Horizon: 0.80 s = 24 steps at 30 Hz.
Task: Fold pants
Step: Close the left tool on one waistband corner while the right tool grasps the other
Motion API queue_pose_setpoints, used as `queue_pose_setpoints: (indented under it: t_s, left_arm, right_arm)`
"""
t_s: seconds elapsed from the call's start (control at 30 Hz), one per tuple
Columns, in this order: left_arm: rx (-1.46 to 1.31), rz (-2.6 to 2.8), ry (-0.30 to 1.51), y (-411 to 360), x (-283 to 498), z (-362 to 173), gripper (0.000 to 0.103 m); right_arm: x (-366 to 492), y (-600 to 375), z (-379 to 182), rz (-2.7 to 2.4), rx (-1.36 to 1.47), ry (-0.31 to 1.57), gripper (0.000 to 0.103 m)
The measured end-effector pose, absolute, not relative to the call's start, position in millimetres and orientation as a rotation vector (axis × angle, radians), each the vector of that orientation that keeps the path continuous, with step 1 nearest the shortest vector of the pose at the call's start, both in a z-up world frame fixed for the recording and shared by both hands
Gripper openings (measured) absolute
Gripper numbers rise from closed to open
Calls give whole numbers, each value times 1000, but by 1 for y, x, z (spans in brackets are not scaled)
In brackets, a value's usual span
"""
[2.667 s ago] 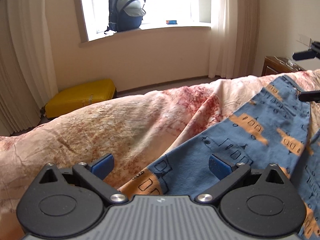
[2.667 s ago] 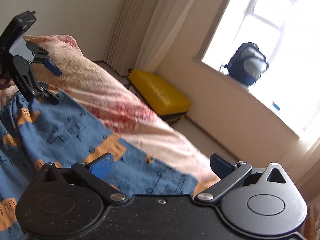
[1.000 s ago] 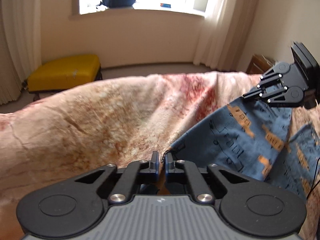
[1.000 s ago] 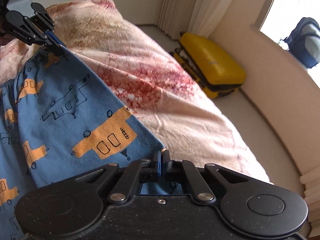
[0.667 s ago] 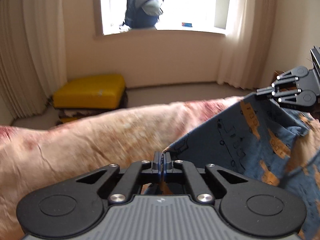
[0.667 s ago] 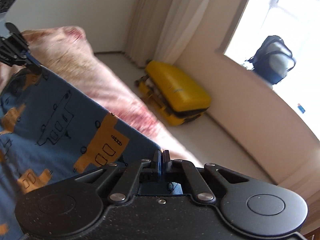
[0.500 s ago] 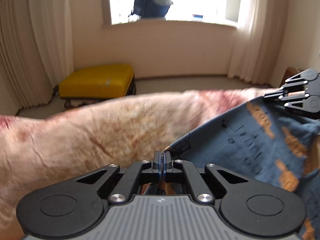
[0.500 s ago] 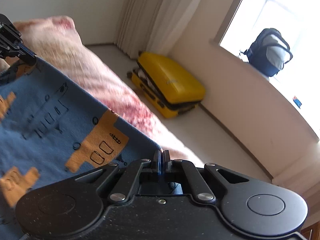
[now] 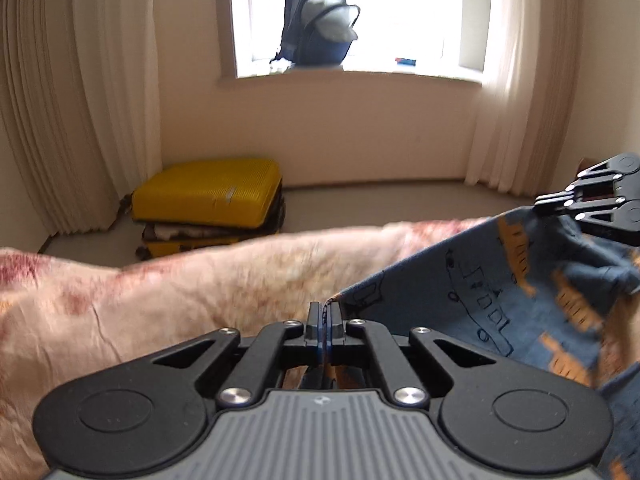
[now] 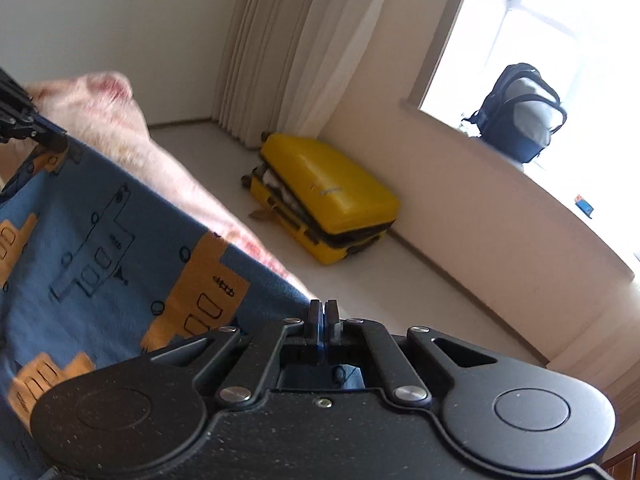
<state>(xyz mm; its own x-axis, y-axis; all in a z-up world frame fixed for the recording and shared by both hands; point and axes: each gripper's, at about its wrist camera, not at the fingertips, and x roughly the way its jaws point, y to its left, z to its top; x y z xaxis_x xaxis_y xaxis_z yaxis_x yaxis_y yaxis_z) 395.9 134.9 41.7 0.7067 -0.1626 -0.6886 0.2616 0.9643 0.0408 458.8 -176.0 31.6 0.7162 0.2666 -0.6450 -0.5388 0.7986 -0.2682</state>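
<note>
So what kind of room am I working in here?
Most likely a bedroom, perhaps a hotel room: the pants hang over a bed with a pink floral bedspread, a yellow suitcase lies on the floor, and a backpack sits on the curtained windowsill.

Left gripper: black plastic body, matte. Two large rounded lobes at either side, each with a shallow circular recess. Black linkage bars run inward from the lobes, with triangular cut-outs. Round silver screw heads at the pivots: two large near the body, smaller ones further forward. Central housing is grey with fine parallel ribs and a small pale logo at its top edge. Finger pads show blue along their inner faces.

Right gripper: same shape and layout, but central housing is black with a speckled, grainy finish. One small silver screw sits at its top centre. Silver pivot screws match the other unit's. Blue pad edges visible.
</note>
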Motion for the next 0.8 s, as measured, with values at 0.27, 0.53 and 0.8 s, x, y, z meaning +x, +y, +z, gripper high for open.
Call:
queue_pose_setpoints:
  t_s: [0.27, 0.53, 0.8]
  left_arm:
    - [79, -266, 702, 148, 374, 54, 1]
    - [158, -406, 588, 141, 290, 83, 1]
    - [330, -525, 571, 117, 188, 65, 1]
  right_arm:
    - [420, -193, 48, 466, -412, 575, 0]
    - [315, -221, 80, 489, -351, 530, 0]
    - [187, -220, 77, 524, -384, 611, 0]
